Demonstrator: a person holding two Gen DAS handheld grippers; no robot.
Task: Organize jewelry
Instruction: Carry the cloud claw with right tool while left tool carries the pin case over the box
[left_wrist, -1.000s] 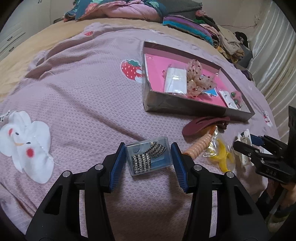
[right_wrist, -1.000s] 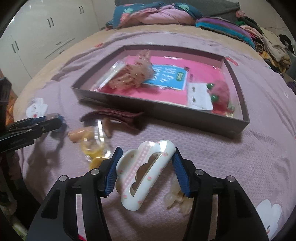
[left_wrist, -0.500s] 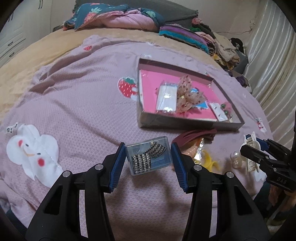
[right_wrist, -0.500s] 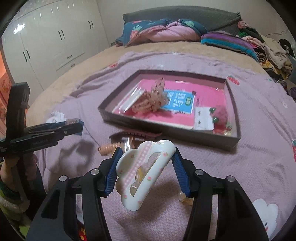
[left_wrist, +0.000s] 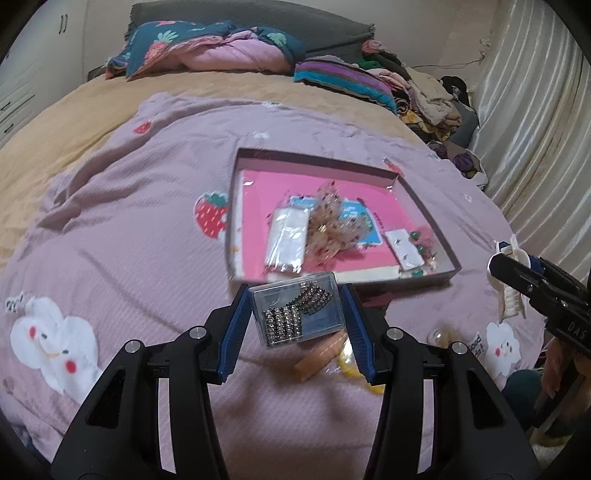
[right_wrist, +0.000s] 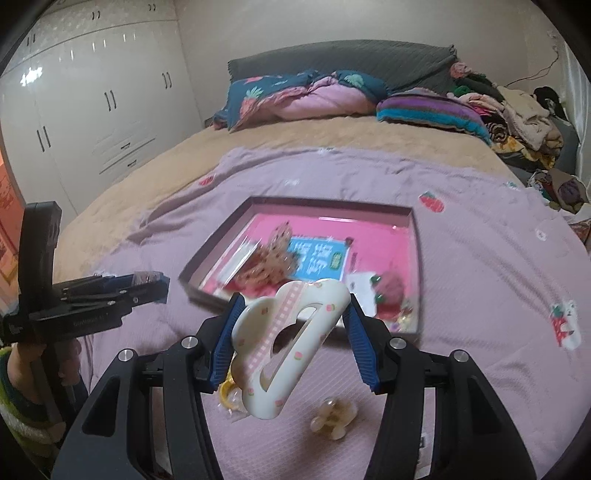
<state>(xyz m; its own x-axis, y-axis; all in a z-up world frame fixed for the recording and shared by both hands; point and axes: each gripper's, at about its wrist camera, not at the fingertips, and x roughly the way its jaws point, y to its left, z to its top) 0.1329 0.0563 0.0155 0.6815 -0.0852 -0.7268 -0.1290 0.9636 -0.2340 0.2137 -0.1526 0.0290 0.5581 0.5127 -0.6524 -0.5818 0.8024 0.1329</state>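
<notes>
Rhinestone clip case (left_wrist: 299, 313): clenched in left gripper (left_wrist: 297, 320), aloft near tray (left_wrist: 430, 214).
Cloud hair claw (right_wrist: 290, 345): pinched askew by right gripper (right_wrist: 292, 341).
Risk: claw may twist free; case may slip.

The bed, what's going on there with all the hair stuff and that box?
A person is sorting accessories with two handheld grippers. The left gripper holds a clear case of rhinestone clips; the right gripper holds a white cloud clip. Both are up off the blanket, just short of the tray. A few pieces lie loose outside it.
</notes>
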